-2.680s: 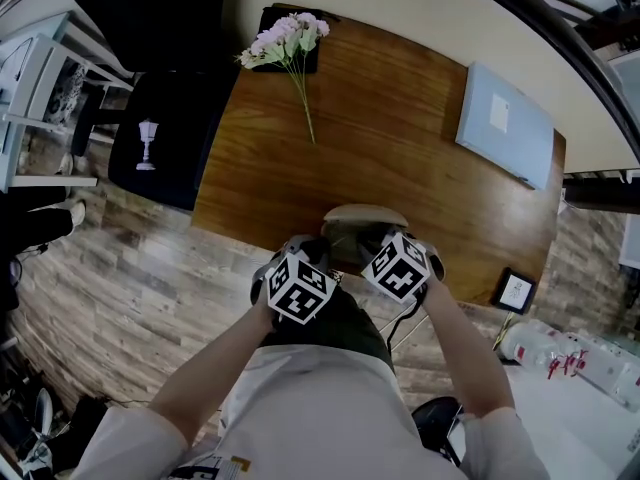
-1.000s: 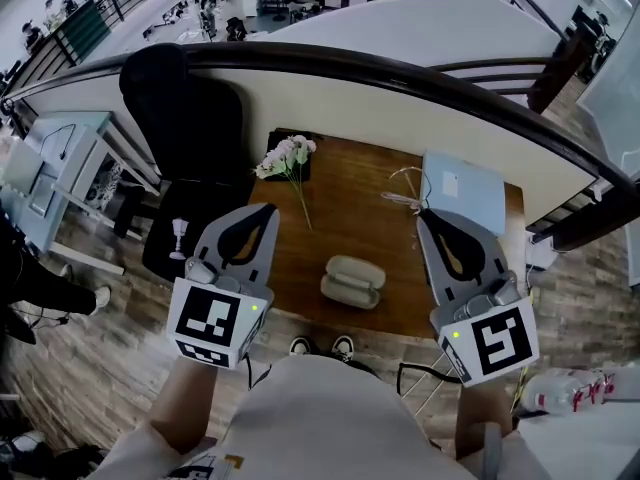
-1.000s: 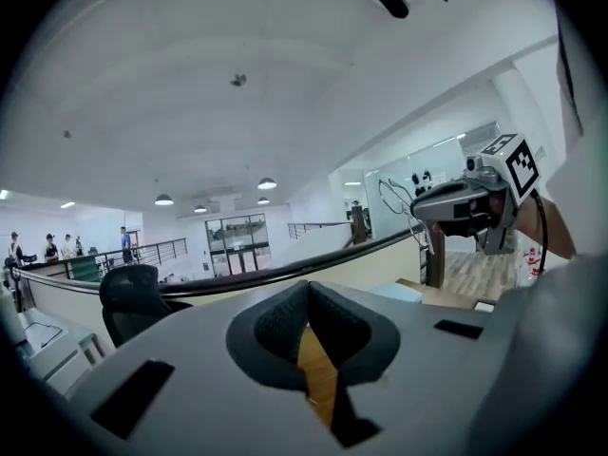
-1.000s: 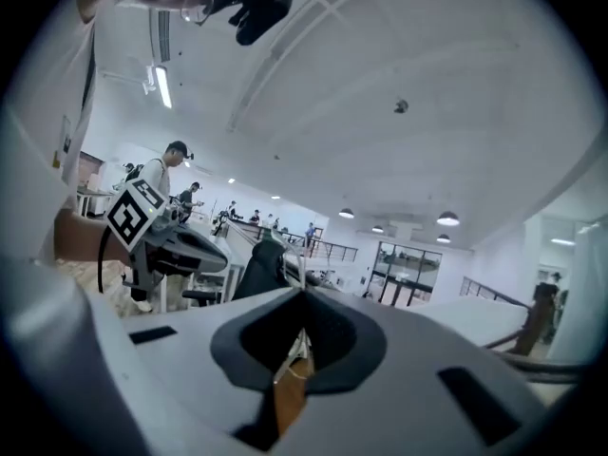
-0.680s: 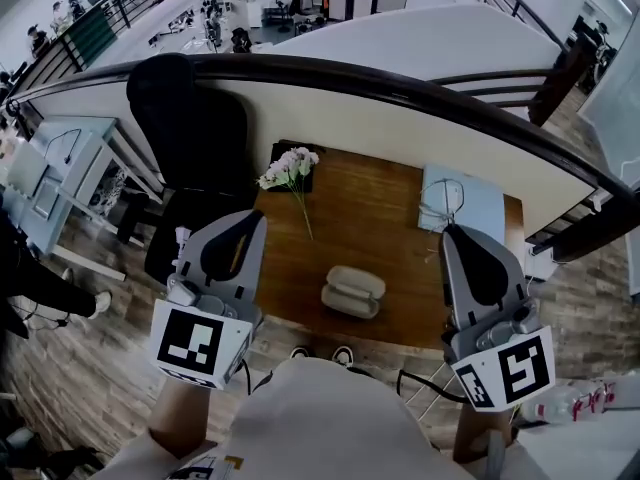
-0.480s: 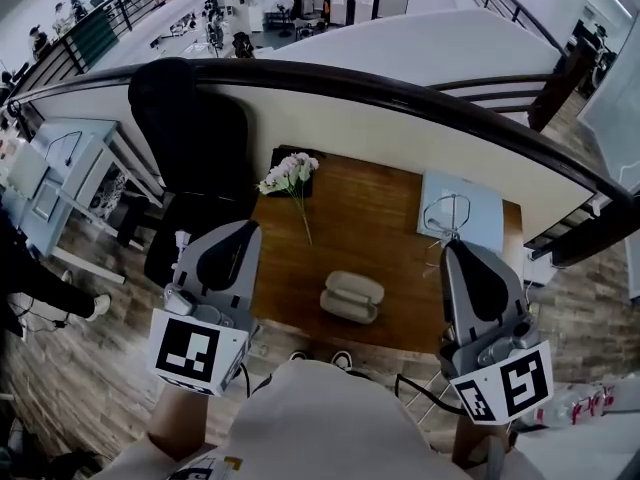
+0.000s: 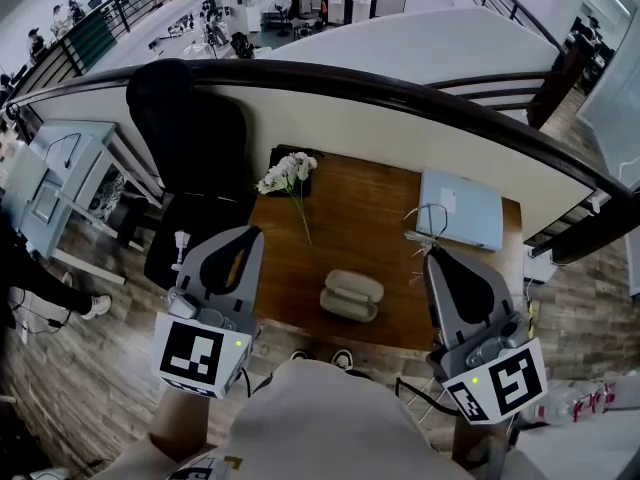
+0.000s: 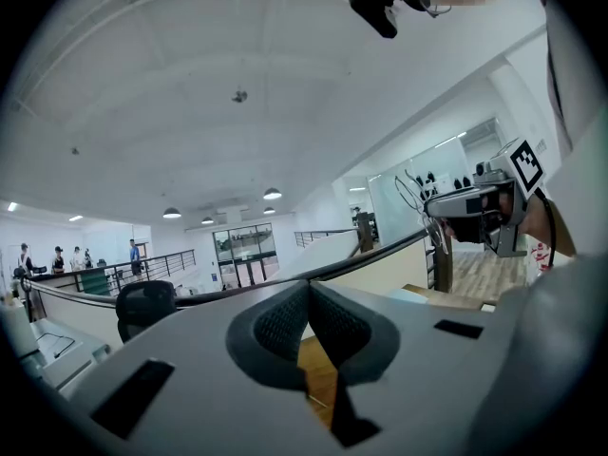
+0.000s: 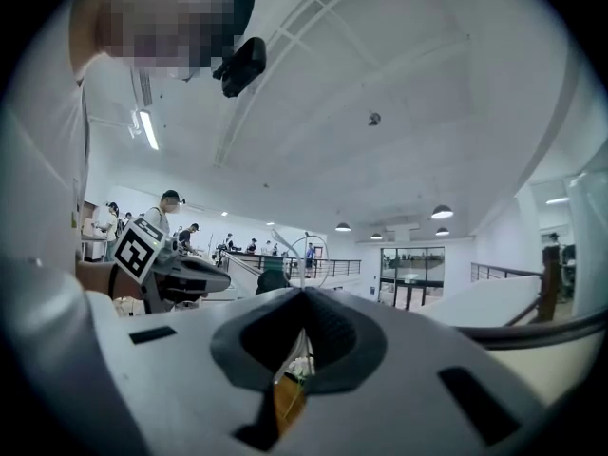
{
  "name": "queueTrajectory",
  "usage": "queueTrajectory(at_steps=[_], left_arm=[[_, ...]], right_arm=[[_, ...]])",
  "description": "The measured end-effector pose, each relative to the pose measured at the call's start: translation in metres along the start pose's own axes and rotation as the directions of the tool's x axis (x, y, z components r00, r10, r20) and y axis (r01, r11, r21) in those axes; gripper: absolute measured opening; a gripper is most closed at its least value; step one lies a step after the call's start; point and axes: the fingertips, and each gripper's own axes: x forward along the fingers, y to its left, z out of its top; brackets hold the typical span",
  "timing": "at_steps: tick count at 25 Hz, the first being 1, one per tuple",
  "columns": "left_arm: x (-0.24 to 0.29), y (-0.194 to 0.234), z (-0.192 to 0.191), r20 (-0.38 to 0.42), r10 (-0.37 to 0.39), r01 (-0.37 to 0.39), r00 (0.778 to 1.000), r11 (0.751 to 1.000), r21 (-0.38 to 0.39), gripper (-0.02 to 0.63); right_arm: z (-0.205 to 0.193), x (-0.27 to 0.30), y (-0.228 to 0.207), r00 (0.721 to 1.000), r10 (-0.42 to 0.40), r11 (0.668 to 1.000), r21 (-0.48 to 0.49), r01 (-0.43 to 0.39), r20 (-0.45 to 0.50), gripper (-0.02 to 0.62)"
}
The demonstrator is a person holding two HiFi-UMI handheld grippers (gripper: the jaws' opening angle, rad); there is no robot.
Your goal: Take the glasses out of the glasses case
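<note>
The glasses case point(image 7: 352, 295) lies open on the wooden table point(image 7: 375, 218), pale grey, with nothing showing inside. Thin wire-rimmed glasses point(image 7: 424, 224) hang in the air at the tip of my right gripper point(image 7: 437, 256), which is shut on them high above the table's right side. In the right gripper view one round lens rim point(image 9: 306, 251) sticks up past the right gripper point(image 9: 302, 293). My left gripper point(image 7: 246, 232) hovers over the table's left edge, and the left gripper point(image 8: 306, 286) has its pads together with nothing between them. The glasses point(image 8: 414, 184) also show in the left gripper view.
A bunch of pale pink flowers point(image 7: 289, 173) lies at the table's far left corner. A light blue flat book or laptop point(image 7: 459, 208) rests at the far right. A black chair point(image 7: 185, 128) stands left of the table, and a dark railing point(image 7: 400, 86) curves behind it.
Both grippers left the case and rose high off the table, the right one carrying the glasses. In the last second the right gripper rolled and drifted slightly inward.
</note>
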Motion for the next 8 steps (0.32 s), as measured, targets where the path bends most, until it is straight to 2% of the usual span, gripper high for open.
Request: queueTrajectory(at_steps=[8], left_arm=[[-0.0031,0.0016,-0.003,-0.005,-0.003,0.003,1.0,1.0,-0.002,0.002]], right_arm=[[-0.0102,0.0044,0.0018,0.999,-0.017,0.998,-0.054,0.015,-0.039,0.009]])
